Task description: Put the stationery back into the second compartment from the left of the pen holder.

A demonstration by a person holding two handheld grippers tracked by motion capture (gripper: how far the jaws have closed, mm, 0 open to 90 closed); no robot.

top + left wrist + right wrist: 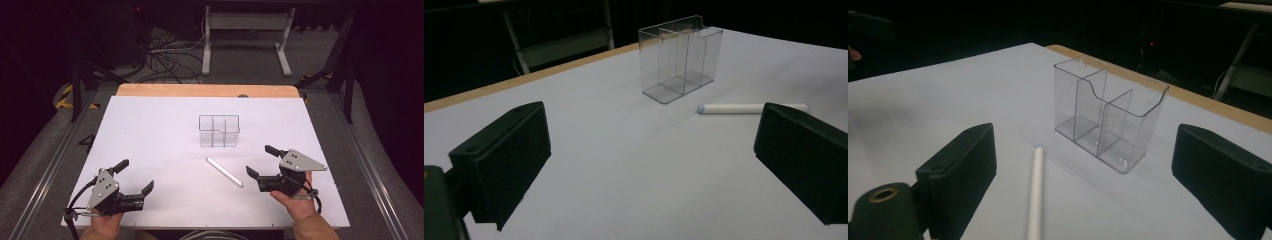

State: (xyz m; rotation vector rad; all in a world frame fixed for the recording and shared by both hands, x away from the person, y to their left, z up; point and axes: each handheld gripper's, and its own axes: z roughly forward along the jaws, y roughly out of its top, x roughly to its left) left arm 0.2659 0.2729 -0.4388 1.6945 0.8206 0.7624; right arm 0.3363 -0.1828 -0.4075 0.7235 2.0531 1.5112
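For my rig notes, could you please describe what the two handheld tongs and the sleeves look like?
Both the left tongs and the right tongs are black, with blocky flat-faced jaws, a grey three-cornered plate dotted with holes on top and a dark cable trailing behind. The sleeves are tan.

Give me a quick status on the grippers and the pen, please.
Left gripper open, right gripper open beside pen. White pen flat on table, untouched. Clear organizer upright, path open.
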